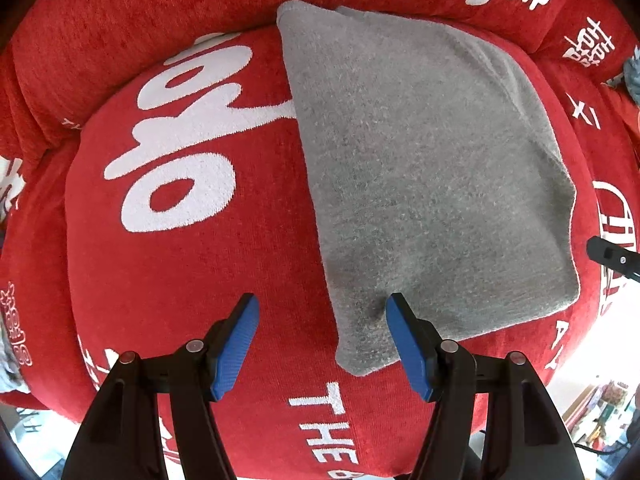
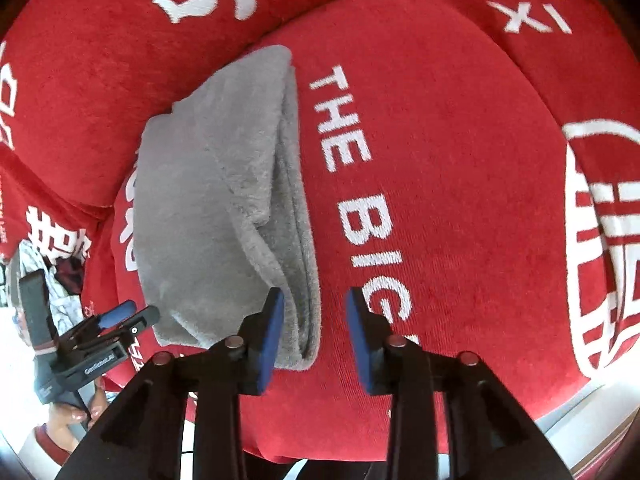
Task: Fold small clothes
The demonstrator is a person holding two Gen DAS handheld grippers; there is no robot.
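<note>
A grey fleecy cloth (image 1: 420,168) lies folded on a red seat cushion (image 1: 192,280) with white lettering. My left gripper (image 1: 320,304) hangs straight above the cloth's near left corner, jaws wide open with nothing pinched; its right pad (image 1: 404,344) is over the cloth's edge. In the right wrist view the cloth (image 2: 208,200) shows stacked layers along its right side. My right gripper (image 2: 314,300) is open at the cloth's near corner. The layered edge lies beside its left pad (image 2: 272,332), and the right pad stands clear of it. The left gripper (image 2: 120,316) shows at far left.
The red sofa back (image 1: 140,20) with white characters rises behind the cushion. A second red cushion (image 2: 580,60) lies to the right. A person's hand (image 2: 76,412) holds the left gripper, with patterned fabric (image 2: 60,292) behind it. The cushion's front edge drops to a bright floor (image 1: 592,392).
</note>
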